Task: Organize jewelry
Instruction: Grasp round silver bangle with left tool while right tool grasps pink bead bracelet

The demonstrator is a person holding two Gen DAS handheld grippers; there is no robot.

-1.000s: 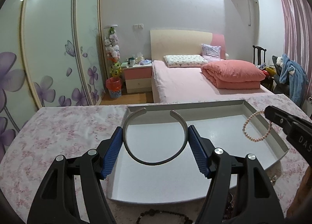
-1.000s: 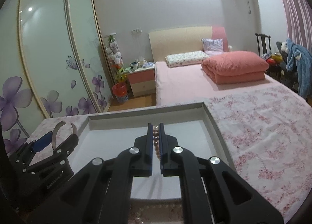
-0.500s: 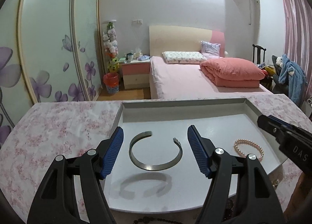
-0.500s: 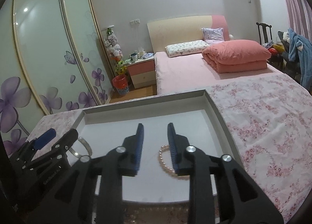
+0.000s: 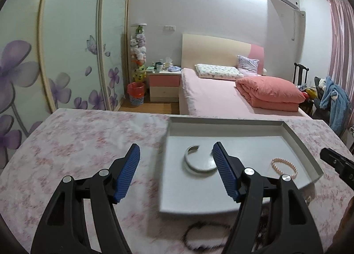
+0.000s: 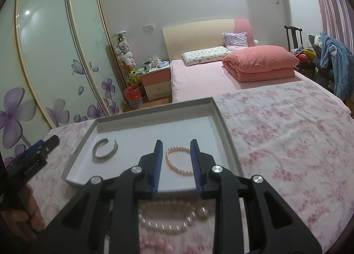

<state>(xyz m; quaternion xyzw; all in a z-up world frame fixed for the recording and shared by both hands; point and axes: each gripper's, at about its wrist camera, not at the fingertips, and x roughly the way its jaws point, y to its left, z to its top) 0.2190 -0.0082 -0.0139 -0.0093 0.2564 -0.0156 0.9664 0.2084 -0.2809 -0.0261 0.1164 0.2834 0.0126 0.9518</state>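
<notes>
**A:** So where are we at with the jewelry? Starting nearest to us, on our side of the tray [image 6: 223,125], we've got a white pearl necklace [image 6: 172,218] lying on the flowery tablecloth [image 6: 287,143], right under the right gripper [image 6: 176,163]. In the left view there's also a dark beaded loop [image 5: 205,230] on the cloth just short of the tray's near edge — blurry, so we can't say much more about it.

**B:** Yep, those two look like what's left. Both grippers are empty. The right one has its jaws moderately apart, hanging above the tray's near edge, and the left gripper [image 5: 177,172] is spread wide, sitting over the tray's left side.

**A:** And inside the tray?

**B:** Two pieces are in already — the pink pearl bracelet [image 6: 179,161] lies flat toward the tray's right side, and the silver cuff bangle [image 6: 105,150] sits to its left, well apart from it. Nothing is touching either one.

**A:** So roughly halfway, we'd guess. The far half of the tray has room for the rest.
</notes>
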